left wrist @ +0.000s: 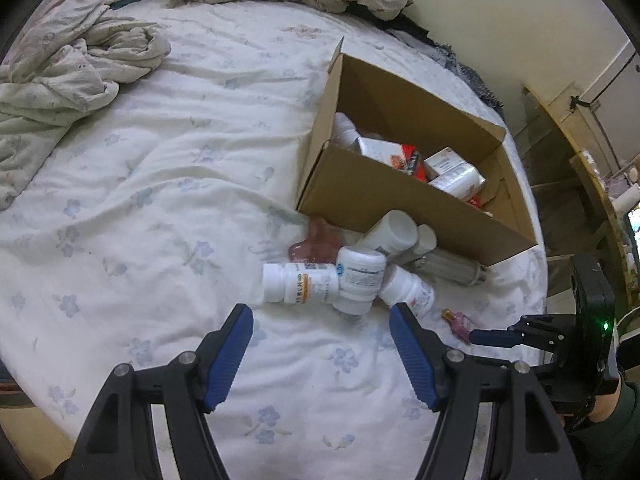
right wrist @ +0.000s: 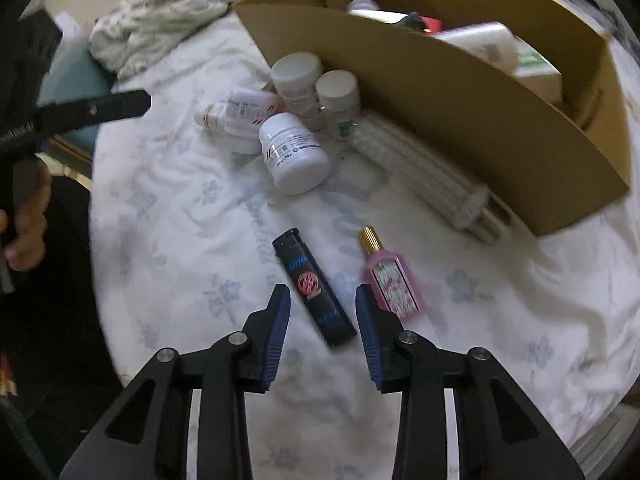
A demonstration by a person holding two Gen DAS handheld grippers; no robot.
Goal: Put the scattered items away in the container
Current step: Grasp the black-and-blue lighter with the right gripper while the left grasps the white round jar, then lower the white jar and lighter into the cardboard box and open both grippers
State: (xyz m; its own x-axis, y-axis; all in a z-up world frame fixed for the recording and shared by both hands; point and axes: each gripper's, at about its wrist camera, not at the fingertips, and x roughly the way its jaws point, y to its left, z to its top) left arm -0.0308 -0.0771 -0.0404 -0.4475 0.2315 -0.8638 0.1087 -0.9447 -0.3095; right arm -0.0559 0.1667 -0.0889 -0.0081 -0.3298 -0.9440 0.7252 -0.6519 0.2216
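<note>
An open cardboard box (left wrist: 400, 200) (right wrist: 460, 112) sits on the bed and holds cartons and bottles. Several white pill bottles (left wrist: 320, 280) (right wrist: 294, 152) lie heaped against its near wall, beside a clear ribbed tube (left wrist: 452, 268) (right wrist: 424, 176). My left gripper (left wrist: 320, 314) is open just short of the heap, touching nothing. My right gripper (right wrist: 322, 294) (left wrist: 492, 338) is open, low over the sheet. A black lighter (right wrist: 308, 276) lies between its fingers, with a pink perfume bottle (right wrist: 394, 280) (left wrist: 460, 322) just right of it.
A floral white sheet (left wrist: 160, 200) covers the bed, with a crumpled blanket (left wrist: 72, 80) (right wrist: 168, 12) at the far side. A pinkish soft item (left wrist: 316, 240) lies by the box corner. A person's hand (right wrist: 28, 232) holds the left gripper. The bed edge and shelving (left wrist: 580, 160) are on the right.
</note>
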